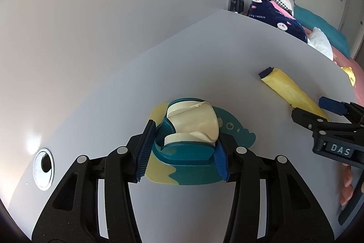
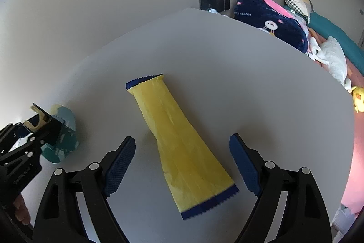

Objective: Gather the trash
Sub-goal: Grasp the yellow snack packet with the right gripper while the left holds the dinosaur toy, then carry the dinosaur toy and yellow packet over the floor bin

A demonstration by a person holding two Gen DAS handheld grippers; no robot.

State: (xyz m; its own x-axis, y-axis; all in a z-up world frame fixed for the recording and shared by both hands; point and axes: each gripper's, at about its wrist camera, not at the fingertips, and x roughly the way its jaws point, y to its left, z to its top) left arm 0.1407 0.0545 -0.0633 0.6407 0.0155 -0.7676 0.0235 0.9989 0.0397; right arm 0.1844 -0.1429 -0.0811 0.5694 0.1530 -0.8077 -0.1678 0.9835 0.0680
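My left gripper (image 1: 182,149) is shut on a teal and cream dinosaur-shaped dustpan (image 1: 188,140), gripping its teal handle block just above the white table (image 1: 204,60). The dustpan also shows in the right wrist view (image 2: 63,136) at the left. A flattened yellow wrapper with blue serrated ends (image 2: 179,140) lies on the table. My right gripper (image 2: 182,165) is open, its blue pads on either side of the wrapper's near end, not touching it. In the left wrist view the wrapper (image 1: 289,88) lies at the right, with the right gripper (image 1: 318,113) over its near end.
A round cable grommet (image 1: 43,169) is set in the table at the left. Behind the table's far edge is a bed with a navy rabbit-print blanket (image 2: 273,19), pillows and plush toys. A black wall socket (image 2: 213,0) is on the grey wall.
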